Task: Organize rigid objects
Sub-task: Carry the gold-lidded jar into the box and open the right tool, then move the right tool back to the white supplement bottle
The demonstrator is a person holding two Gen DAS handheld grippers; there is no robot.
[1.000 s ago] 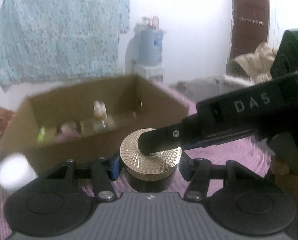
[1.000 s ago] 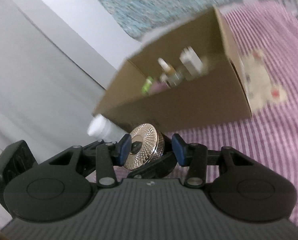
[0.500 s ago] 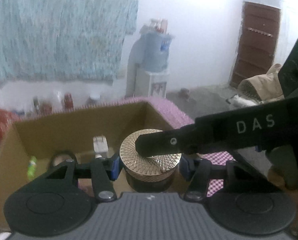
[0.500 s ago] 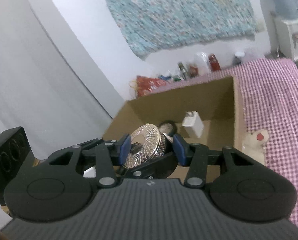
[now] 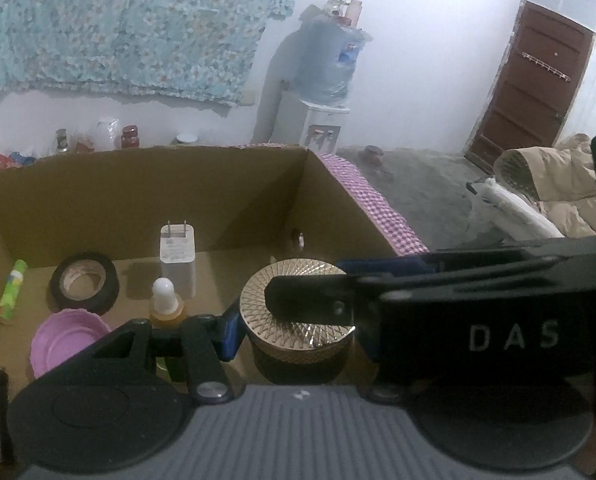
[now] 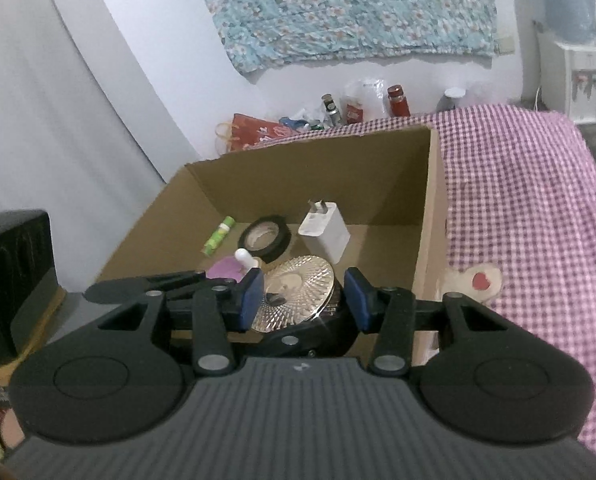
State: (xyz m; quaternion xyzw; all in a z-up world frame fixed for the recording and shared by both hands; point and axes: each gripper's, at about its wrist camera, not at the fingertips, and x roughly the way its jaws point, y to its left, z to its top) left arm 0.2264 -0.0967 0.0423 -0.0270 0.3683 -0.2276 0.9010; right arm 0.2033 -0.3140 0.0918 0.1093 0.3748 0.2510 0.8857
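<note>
- Covering the bed, a purple checked sheet (image 6: 529,200) carries an open cardboard box (image 6: 431,208).
- Left gripper (image 5: 298,332) has its jaws clamped on the dark body of a jar with a gold ribbed lid (image 5: 294,320), held over the box's near right part.
- Right gripper (image 6: 303,294) reaches in from the right, its jaws clamped on the same jar (image 6: 298,292), one finger (image 5: 309,300) lying flat across the lid.
- Inside the box sit a black tape roll (image 5: 84,282), a white charger plug (image 5: 177,246), a purple lid (image 5: 64,340), a small dropper bottle (image 5: 166,300) and a green tube (image 5: 12,286).
</note>
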